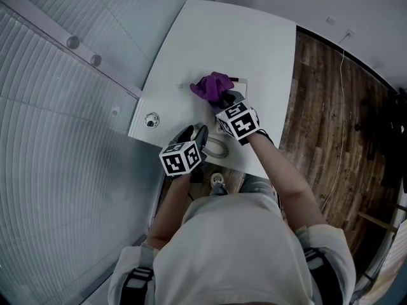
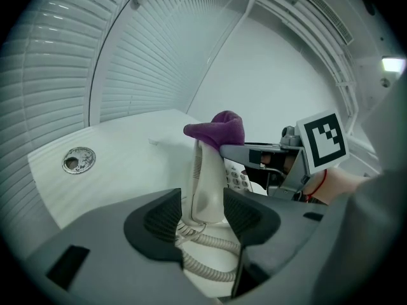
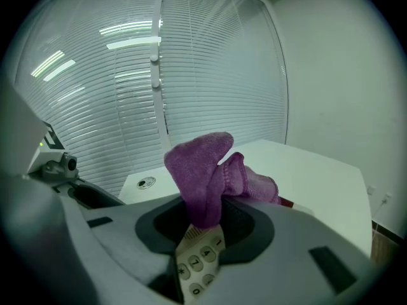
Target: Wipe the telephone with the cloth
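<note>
Closest to the white table's (image 1: pixel 241 37) near edge, the left gripper (image 2: pixel 203 211) is clamped on the white plastic telephone handset (image 2: pixel 208 180), with the coiled cord (image 2: pixel 203 262) just below. Just past it, the right gripper (image 3: pixel 206 224) pinches the fuzzy purple cloth (image 3: pixel 202 167), bunched on the handset's far end, above the grey-buttoned keypad (image 3: pixel 198 259). Looks mid-wipe to me, with the base probably left to do.
</note>
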Demonstrator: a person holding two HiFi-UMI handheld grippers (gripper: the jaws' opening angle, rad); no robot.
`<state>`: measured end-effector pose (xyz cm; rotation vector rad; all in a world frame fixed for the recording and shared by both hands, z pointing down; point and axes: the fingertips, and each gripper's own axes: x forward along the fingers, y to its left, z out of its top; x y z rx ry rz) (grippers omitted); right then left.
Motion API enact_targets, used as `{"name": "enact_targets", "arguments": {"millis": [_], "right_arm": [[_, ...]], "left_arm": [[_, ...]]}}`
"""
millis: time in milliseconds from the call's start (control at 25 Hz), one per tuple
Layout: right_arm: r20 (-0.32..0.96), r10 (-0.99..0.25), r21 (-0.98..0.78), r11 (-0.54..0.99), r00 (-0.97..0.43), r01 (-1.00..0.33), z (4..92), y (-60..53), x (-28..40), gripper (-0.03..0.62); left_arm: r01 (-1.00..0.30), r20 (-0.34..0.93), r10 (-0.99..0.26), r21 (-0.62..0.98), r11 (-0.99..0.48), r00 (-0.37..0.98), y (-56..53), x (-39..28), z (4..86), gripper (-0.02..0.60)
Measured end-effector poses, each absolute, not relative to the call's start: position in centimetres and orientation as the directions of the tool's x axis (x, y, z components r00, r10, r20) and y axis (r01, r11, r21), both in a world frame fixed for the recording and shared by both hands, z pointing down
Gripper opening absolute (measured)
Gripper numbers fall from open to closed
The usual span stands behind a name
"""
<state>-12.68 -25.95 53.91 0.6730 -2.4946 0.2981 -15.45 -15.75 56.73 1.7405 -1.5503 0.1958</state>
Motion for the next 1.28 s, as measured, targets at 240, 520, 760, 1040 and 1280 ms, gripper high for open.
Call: {"name": "enact_targets", "arguments": {"millis": [240, 520, 760, 1040, 1280], "right_arm": [[0.559, -0.387, -0.079, 0.856, -0.733, -0.512, 54.6, -24.2, -12.0, 0.126], [0.572, -0.375, -0.085, 0.858, -0.730, -0.507, 55.3, -22.2, -11.4, 0.126], [0.587, -0.365, -0.077, 0.863, -0.722, -0.499, 56.0, -20.7, -11.2, 0.126], [0.605, -0.345, -0.088, 0.866, -0.717, -0.491, 56.8, -18.9, -10.9, 0.126], [0.618, -0.335, -0.109, 0.859, -0.712, -0.500, 57.9, -17.1, -10.3, 0.127]], "left_arm": [[-0.897, 0.584, -0.773, 0.440, 0.046, 0.247, -14.8, -15.2, 56.7, 0.215], [-0.899, 0.581, -0.774, 0.436, 0.036, 0.251, -13.8, -15.1, 56.4, 0.215], [-0.901, 0.582, -0.774, 0.433, 0.035, 0.249, -13.2, -15.7, 56.4, 0.215], [-0.900, 0.578, -0.775, 0.434, 0.026, 0.256, -13.1, -15.9, 56.2, 0.215], [-0.899, 0.571, -0.780, 0.436, 0.026, 0.255, -12.9, -16.2, 56.0, 0.215]]}}
